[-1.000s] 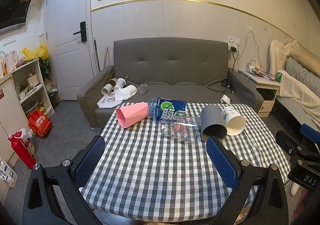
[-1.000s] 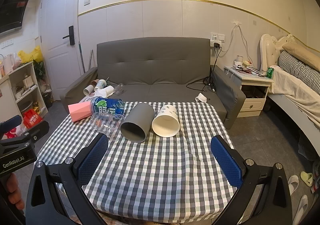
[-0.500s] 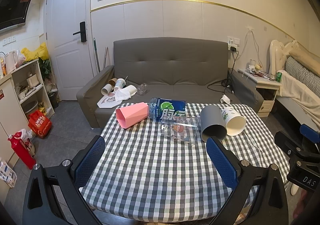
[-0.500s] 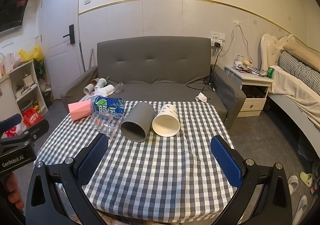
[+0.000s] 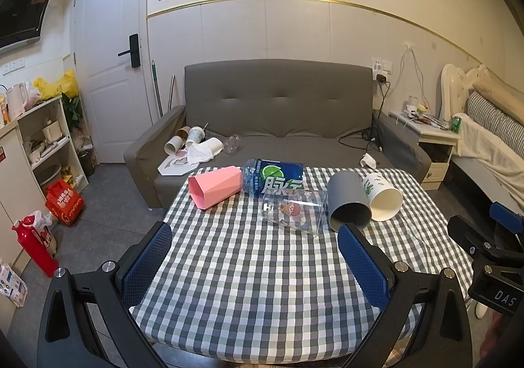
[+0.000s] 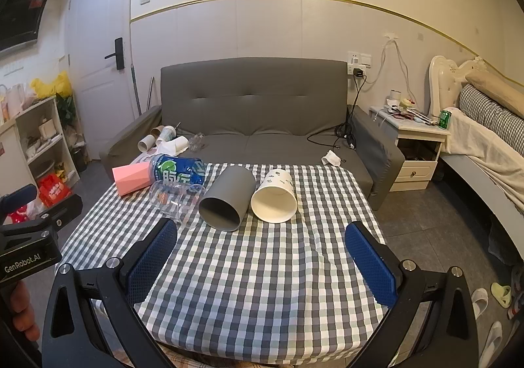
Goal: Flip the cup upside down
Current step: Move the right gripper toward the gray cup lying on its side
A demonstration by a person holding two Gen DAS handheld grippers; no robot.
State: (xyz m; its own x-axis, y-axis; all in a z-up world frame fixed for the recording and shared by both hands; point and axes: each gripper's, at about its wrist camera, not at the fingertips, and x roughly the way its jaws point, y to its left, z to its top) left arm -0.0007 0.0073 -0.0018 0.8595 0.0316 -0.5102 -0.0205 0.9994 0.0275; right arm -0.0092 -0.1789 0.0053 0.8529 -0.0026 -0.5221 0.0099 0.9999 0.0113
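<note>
While both hand-held grippers [image 5: 254,259] [image 6: 260,251] gape empty, a clear cup [image 5: 293,211] lies beside the grey cup [image 5: 347,201].

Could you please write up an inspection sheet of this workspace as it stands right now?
Surface: table under a grey checked cloth, near half bare.
Job's things: pink cup, clear cup, grey cup and white paper cup, all lying on their sides; none flipped yet.
Clutter: blue bottle lying behind the clear cup.
Grippers: left gripper and right gripper both open, holding nothing, short of the cups.
Cables: black cable trailing from the wall socket onto the sofa; none on the table.
Surroundings: grey sofa with loose paper cups, white door, shelf, nightstand, bed.
</note>
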